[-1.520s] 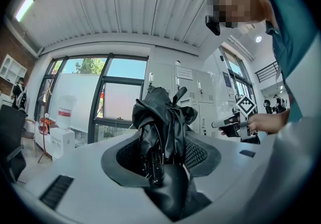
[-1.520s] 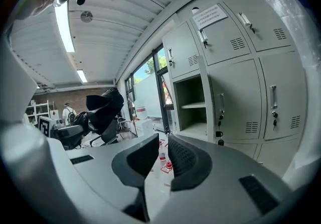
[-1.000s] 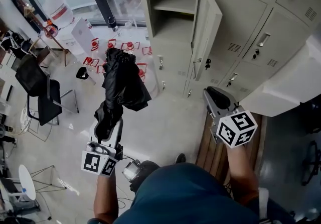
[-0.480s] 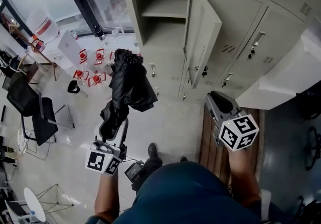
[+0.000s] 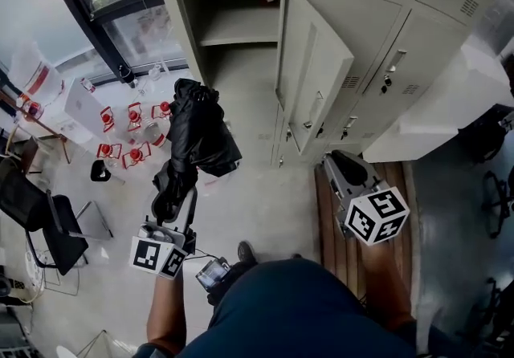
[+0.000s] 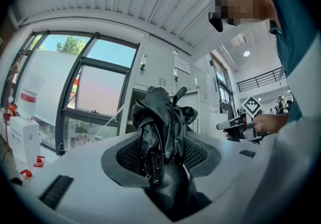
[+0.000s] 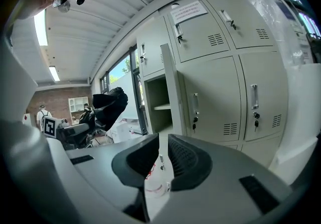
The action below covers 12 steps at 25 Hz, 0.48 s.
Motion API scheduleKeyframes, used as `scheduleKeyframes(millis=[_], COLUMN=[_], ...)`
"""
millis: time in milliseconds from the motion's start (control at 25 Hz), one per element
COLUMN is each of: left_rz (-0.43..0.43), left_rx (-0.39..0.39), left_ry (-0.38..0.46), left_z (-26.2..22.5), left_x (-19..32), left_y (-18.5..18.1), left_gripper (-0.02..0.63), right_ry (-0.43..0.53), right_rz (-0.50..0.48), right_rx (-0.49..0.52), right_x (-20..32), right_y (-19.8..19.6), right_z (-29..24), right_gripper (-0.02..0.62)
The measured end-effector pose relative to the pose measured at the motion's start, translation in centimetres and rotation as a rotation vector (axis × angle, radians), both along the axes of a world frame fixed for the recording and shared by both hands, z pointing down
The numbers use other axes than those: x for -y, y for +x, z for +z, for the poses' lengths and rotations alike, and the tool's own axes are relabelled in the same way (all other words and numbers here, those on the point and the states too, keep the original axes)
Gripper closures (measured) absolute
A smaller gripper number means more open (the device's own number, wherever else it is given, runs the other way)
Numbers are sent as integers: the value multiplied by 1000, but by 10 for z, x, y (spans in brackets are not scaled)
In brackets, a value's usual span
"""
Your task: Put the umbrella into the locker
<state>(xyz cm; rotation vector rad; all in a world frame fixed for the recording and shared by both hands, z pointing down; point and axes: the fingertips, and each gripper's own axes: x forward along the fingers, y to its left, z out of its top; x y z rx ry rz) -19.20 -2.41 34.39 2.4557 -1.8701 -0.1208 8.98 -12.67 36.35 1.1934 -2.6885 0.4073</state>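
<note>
A folded black umbrella [image 5: 197,128] sticks up out of my left gripper [image 5: 173,188], which is shut on its lower end. In the left gripper view the umbrella [image 6: 160,127] fills the space between the pads of that gripper [image 6: 161,160]. It hangs over the floor, left of the open locker compartment [image 5: 233,43], whose door [image 5: 309,75] swings out to the right. My right gripper [image 5: 344,165] is in front of the lower lockers. Its jaws [image 7: 160,160] stand a narrow gap apart with nothing between them, and they face the open locker [image 7: 158,107].
Small red items [image 5: 128,136] lie on the floor by the glass wall at the left. A black chair [image 5: 48,228] stands further left. A white bulky object [image 5: 434,115] leans against the closed lockers at the right, with wooden planks [image 5: 333,224] below my right gripper.
Both grippers and the umbrella have come closer to the open locker; the locker and its door now sit lower and more central in the head view. The left grip is unchanged.
</note>
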Motion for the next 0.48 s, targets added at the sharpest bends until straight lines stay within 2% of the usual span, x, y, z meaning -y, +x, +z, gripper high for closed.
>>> scheduleKeyframes(millis=[480], left_rz=[99], left_rx=[-3], left_ry=[-16], left_z=[7], left_x=[46], left_y=[-19], left_gripper=[393], right_ry=[-18], right_rz=[111], right_rx=[-6], right_x=[11], right_y=[-5], right_z=[7], right_gripper=[551])
